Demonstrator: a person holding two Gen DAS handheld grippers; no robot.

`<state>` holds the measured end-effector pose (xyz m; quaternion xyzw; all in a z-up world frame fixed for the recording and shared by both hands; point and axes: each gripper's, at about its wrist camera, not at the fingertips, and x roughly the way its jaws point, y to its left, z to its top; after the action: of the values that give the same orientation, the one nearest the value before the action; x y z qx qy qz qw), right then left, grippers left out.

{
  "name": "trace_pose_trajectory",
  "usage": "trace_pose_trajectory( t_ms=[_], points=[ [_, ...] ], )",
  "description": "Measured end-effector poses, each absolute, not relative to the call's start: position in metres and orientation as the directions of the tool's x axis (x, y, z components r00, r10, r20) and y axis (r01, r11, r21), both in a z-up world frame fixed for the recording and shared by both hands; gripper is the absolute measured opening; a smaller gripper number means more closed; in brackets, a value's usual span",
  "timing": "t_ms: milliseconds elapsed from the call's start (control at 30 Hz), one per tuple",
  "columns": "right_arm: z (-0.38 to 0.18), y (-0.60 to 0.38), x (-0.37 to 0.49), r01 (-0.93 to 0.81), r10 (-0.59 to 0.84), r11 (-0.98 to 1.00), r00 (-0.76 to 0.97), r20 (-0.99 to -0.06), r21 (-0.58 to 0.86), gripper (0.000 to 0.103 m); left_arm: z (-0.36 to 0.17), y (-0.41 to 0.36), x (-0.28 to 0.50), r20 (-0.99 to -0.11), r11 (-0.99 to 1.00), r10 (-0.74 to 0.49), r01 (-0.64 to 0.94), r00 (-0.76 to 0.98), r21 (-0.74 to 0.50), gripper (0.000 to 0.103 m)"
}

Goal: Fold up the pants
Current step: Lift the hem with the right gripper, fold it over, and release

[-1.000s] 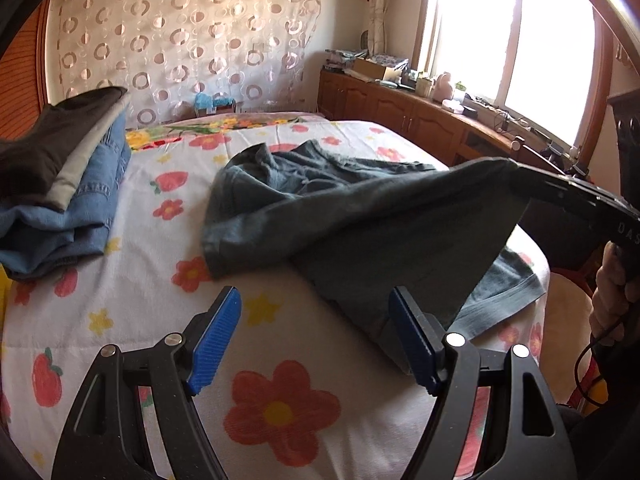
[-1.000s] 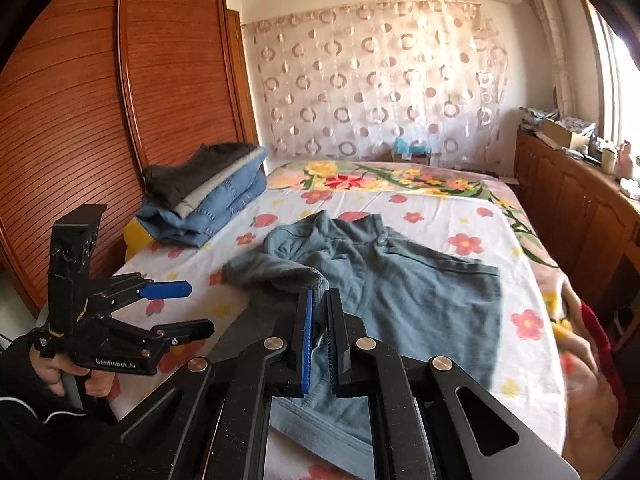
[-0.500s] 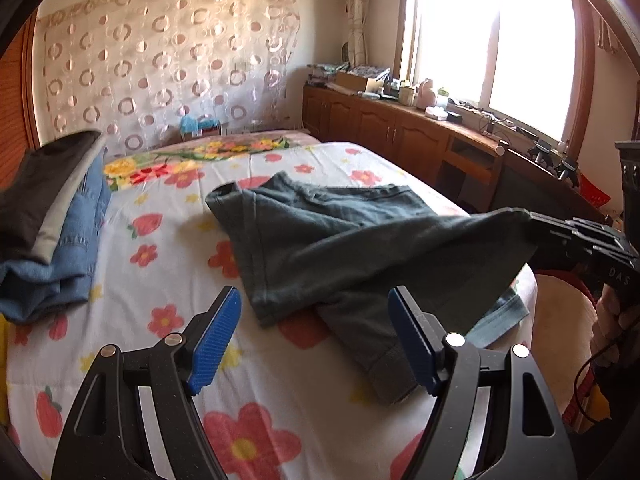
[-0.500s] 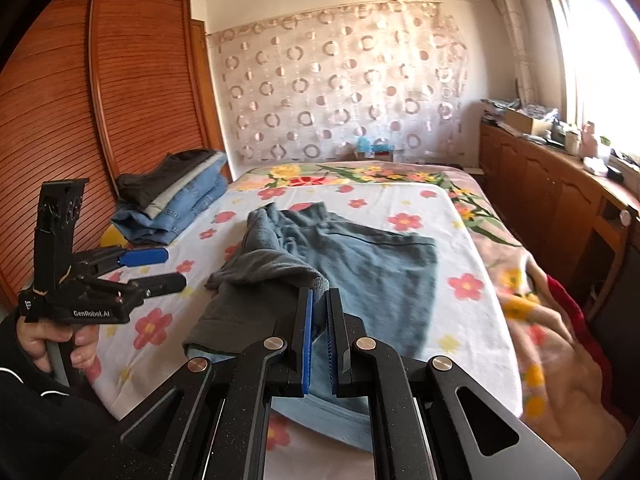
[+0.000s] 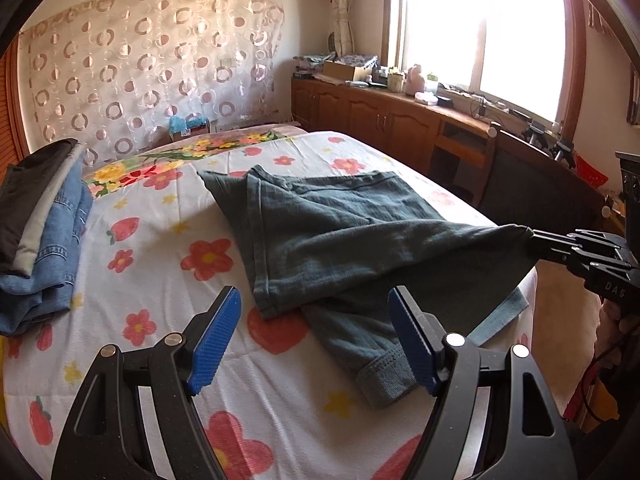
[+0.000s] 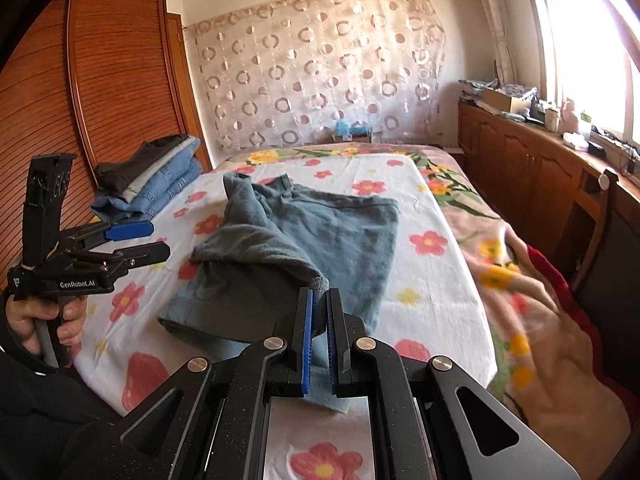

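Observation:
Grey-green pants [image 5: 328,236] lie on the flowered bed [image 5: 168,264], partly doubled over. My right gripper [image 6: 318,320] is shut on a hem corner of the pants [image 6: 280,248] and holds it lifted over the bed's near right edge; it shows at the right of the left wrist view [image 5: 536,240]. My left gripper [image 5: 316,340] is open and empty, hovering above the bed just short of the pants' near cuff [image 5: 380,380]. It also shows at the left of the right wrist view [image 6: 140,240].
A stack of folded jeans and dark clothes [image 5: 36,224] sits at the bed's far left, by the wooden wardrobe [image 6: 100,112]. A wooden cabinet [image 5: 400,120] with clutter runs under the window on the right. A patterned curtain hangs behind the bed.
My right gripper has pulled the held hem toward the bed's near right edge, drawing the pants flatter and straighter. My left gripper stays open and has shifted slightly nearer the cuff.

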<state>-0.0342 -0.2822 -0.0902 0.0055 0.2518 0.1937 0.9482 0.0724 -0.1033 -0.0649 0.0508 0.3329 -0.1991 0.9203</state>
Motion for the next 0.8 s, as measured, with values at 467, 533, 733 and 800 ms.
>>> trace_pose_trajectory(
  t_ms=[467, 533, 733, 800],
  points=[
    [-0.097, -0.297, -0.028, -0.349, 0.377, 0.922, 0.716, -0.588, 0.167, 0.006, -0.076, -0.104, 0.074, -0.659, 0.920, -0.336, 0.385, 0.673, -0.076, 0.077],
    [-0.089, -0.298, -0.028, -0.356, 0.379, 0.920, 0.702, -0.603, 0.164, 0.006, -0.077, -0.103, 0.075, -0.658, 0.920, -0.337, 0.384, 0.674, -0.078, 0.077],
    [-0.089, -0.295, -0.034, -0.365, 0.336, 0.925, 0.657, -0.674, 0.105, 0.006, -0.079, -0.100, 0.076, -0.660, 0.921, -0.340, 0.381, 0.670, -0.088, 0.077],
    [-0.092, -0.294, -0.035, -0.358, 0.329, 0.928, 0.658, -0.678, 0.104, 0.006, -0.080, -0.100, 0.076, -0.662, 0.921, -0.339, 0.380, 0.669, -0.088, 0.077]
  ],
)
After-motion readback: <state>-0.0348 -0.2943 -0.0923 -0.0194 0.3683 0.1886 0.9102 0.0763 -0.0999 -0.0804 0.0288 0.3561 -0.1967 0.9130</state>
